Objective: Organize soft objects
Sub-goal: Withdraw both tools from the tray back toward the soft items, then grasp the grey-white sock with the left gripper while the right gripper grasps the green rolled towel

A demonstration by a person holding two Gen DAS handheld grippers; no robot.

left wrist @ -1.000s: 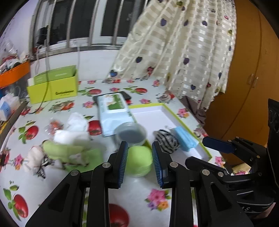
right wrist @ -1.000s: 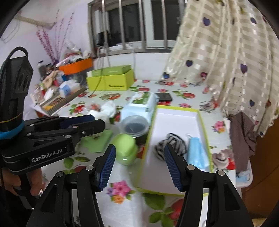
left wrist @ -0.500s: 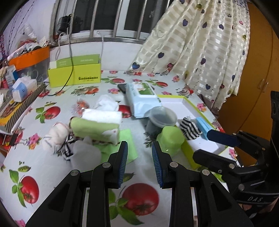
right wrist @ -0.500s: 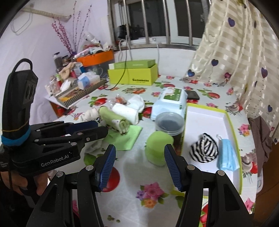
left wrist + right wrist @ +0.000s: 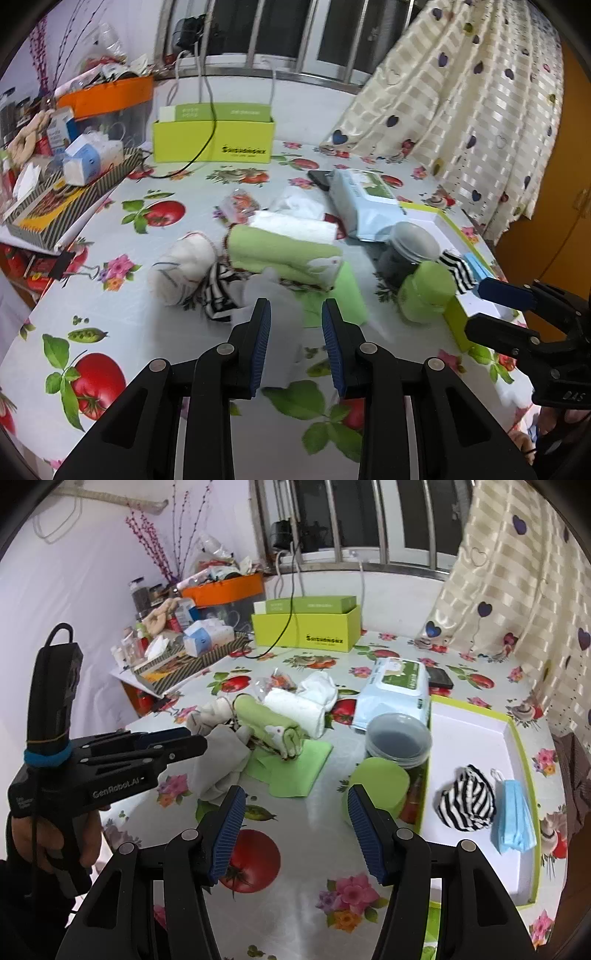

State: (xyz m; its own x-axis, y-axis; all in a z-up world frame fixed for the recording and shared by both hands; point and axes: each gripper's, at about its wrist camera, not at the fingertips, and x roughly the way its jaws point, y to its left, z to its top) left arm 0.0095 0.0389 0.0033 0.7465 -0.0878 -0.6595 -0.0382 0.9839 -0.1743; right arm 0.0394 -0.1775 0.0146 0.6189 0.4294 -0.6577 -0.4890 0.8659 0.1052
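A: What soft things lie on the desk (image 5: 295, 853), going left to right?

B: A white knitted bundle (image 5: 184, 264), a striped crumpled sock (image 5: 218, 291), a limp pale grey cloth (image 5: 225, 764), then a plush green rolled towel (image 5: 280, 254) resting on a flat green cloth (image 5: 295, 766), with a white rolled towel (image 5: 295, 710) at its one o'clock. At the far right, the shallow white tray (image 5: 476, 734) holds a striped ball of fabric (image 5: 467, 803) and a pleated blue face mask (image 5: 513, 818).

A: And the claws?

B: The left claw (image 5: 295, 343) is released, half parted, the grey cloth showing between its ribbed blue pads; I cannot tell whether it touches. The right claw (image 5: 295, 830) gapes wide and empty above the glossy fruit-print cover, a green lidded jar (image 5: 376, 790) at its one o'clock.
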